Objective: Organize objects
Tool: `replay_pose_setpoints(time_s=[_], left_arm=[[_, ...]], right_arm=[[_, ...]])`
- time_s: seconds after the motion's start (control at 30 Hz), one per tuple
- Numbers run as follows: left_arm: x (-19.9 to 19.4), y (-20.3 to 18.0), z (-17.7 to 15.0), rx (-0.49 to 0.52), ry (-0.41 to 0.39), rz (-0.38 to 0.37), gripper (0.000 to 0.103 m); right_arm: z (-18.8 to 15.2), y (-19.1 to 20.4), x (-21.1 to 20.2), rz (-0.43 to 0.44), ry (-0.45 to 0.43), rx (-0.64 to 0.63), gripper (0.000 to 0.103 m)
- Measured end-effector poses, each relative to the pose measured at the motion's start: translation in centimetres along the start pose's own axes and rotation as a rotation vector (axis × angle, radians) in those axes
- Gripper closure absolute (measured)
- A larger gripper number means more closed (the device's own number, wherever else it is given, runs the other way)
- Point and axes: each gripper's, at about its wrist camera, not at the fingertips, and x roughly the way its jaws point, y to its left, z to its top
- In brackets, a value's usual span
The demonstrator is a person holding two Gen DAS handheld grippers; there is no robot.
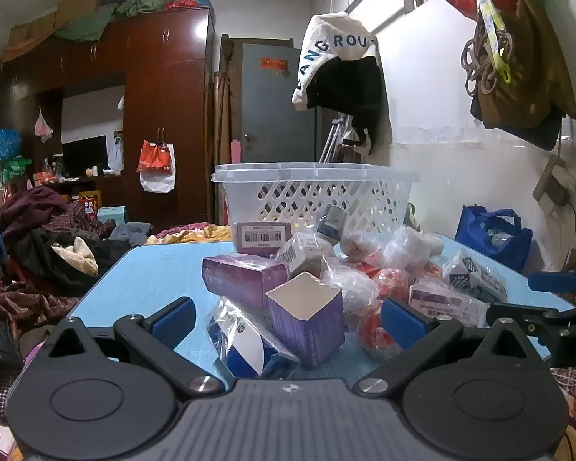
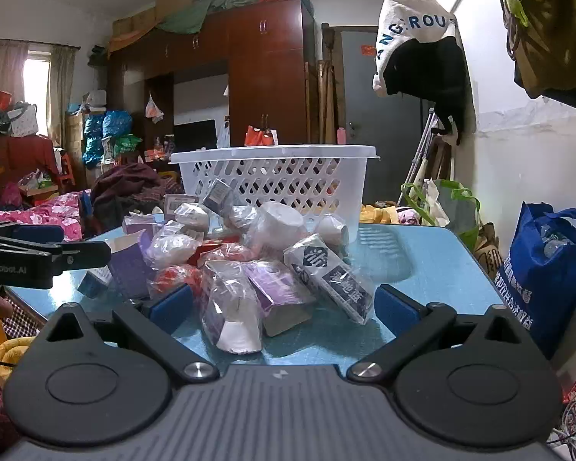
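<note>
A pile of small goods lies on a blue table (image 1: 149,276): purple boxes, plastic-wrapped white and red items. An open-topped purple box (image 1: 307,322) stands between the fingers of my left gripper (image 1: 290,317), which is open and holds nothing. A white lattice basket (image 1: 315,196) stands behind the pile; it also shows in the right wrist view (image 2: 276,176). My right gripper (image 2: 284,303) is open and empty, with a bagged white item (image 2: 232,307) and a purple box (image 2: 278,288) between its fingers. The left gripper shows at the left edge of the right wrist view (image 2: 46,249).
A blue shopping bag (image 2: 541,265) stands right of the table by the white wall. Heaped clothes (image 1: 42,246) lie left of the table. A dark wardrobe (image 1: 165,107) and a grey door (image 1: 272,103) stand at the back. Bags hang on the wall above.
</note>
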Motion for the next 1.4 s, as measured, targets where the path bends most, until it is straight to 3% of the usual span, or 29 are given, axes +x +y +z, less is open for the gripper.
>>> replay_pose_setpoints(time_s=[0.37,0.87,1.2,1.4], left_arm=[[0.04,-0.03,0.05,0.014,0.003,0.0,0.0],[0.56,-0.1,-0.12,0.014,0.011,-0.008,0.0],[0.49,0.09,-0.01,0.006,0.006,-0.013,0.0],[0.51,0.03,-0.04,0.007,0.007,-0.015,0.0]], right_arm=[[-0.25,-0.09,-0.02,0.045,0.002,0.029,0.0],[-0.34,0.07,-0.15,0.0,-0.022,-0.012,0.0],[-0.33,-0.21,-0.04,0.042,-0.01,0.0,0.0],[-0.27,0.27,-0.31,0.026,-0.021,-0.02,0.0]])
